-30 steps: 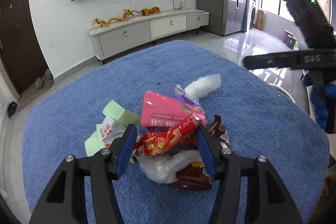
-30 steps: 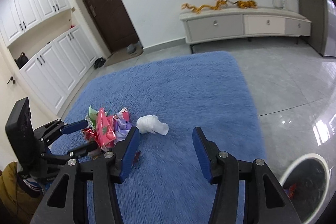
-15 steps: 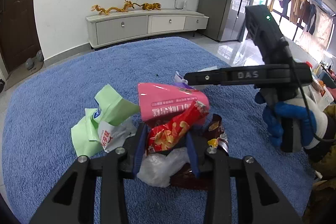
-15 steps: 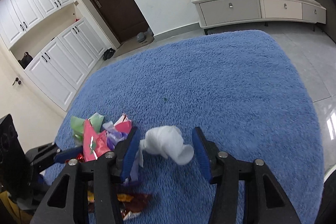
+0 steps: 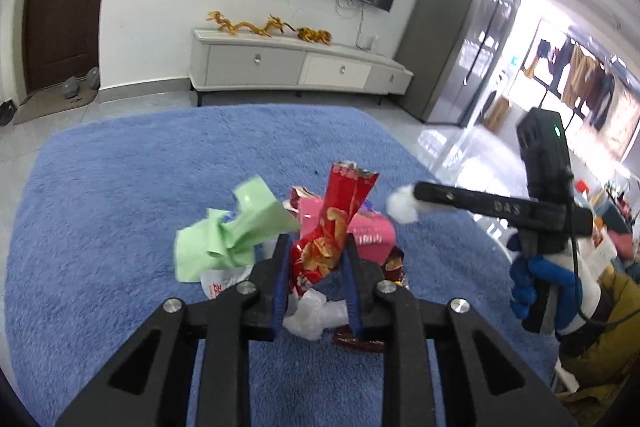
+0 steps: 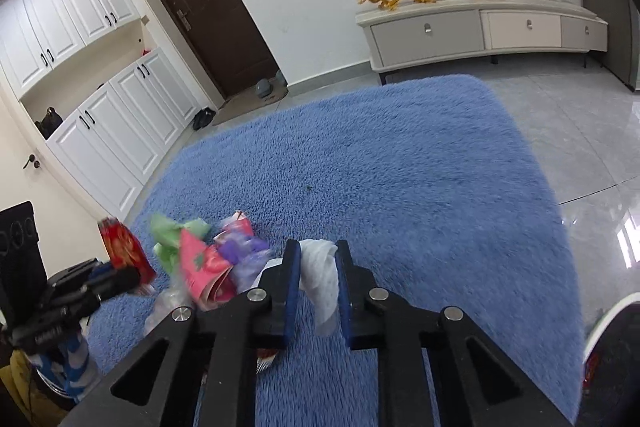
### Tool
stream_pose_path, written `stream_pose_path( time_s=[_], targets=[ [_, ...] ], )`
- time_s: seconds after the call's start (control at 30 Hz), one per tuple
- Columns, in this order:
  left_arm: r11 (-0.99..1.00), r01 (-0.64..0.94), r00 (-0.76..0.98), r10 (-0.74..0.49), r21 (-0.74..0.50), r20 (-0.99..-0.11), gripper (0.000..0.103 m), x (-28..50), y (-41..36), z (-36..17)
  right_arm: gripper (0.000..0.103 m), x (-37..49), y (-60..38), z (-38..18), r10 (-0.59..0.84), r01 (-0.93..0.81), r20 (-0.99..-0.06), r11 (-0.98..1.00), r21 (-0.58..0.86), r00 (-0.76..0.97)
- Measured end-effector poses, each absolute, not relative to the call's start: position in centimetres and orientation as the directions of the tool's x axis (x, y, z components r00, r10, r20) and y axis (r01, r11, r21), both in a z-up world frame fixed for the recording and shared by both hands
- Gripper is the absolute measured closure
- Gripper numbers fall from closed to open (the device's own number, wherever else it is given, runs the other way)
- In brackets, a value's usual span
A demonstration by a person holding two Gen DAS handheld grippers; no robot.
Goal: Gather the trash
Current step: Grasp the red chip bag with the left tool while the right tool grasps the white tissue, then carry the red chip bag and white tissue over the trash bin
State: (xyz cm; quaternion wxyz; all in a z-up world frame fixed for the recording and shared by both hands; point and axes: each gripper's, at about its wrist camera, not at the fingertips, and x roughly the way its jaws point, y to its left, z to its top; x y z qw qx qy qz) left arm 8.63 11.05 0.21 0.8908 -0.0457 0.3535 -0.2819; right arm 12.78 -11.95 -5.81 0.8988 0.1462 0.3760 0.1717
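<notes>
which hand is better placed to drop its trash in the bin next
Right, probably. The right gripper is closing on the white tissue, and the bin's rim shows at the lower right edge of its view. The left gripper, closing on the red snack wrapper, has no bin in its view.

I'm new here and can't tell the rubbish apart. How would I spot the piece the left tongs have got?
Find the blue rug in front of the TV, then the heap of wrappers near its front edge. The left tongs are closing on the red snack wrapper, which stands upright above the heap. Its neighbours, the green wrapper and the pink packet, lie low.
</notes>
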Motion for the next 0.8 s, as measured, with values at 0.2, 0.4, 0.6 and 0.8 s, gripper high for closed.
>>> stream_pose_path(
  time_s=[0.2, 0.4, 0.6, 0.8],
  targets=[
    [0.846, 0.447, 0.635, -0.528, -0.29, -0.564, 0.081, 6.3, 12.7, 2.8, 0.088, 10.2, -12.1, -3.5, 0.414, -0.2, -0.593, 0.897, 0.394, 0.69],
    [0.857, 0.437, 0.679, -0.513, -0.272, -0.525, 0.081, 3.5, 13.7, 5.4, 0.088, 7.1, -12.3, -0.9, 0.413, -0.216, -0.552, 0.896, 0.387, 0.724],
    [0.871, 0.422, 0.724, -0.49, -0.25, -0.485, 0.081, 0.5, 14.6, 8.0, 0.088, 4.1, -12.1, 1.8, 0.413, -0.241, -0.5, 0.896, 0.374, 0.761],
    [0.881, 0.416, 0.758, -0.472, -0.224, -0.451, 0.081, -1.7, 14.8, 10.1, 0.088, 1.5, -12.3, 3.8, 0.419, -0.266, -0.45, 0.893, 0.364, 0.789]
  ],
)
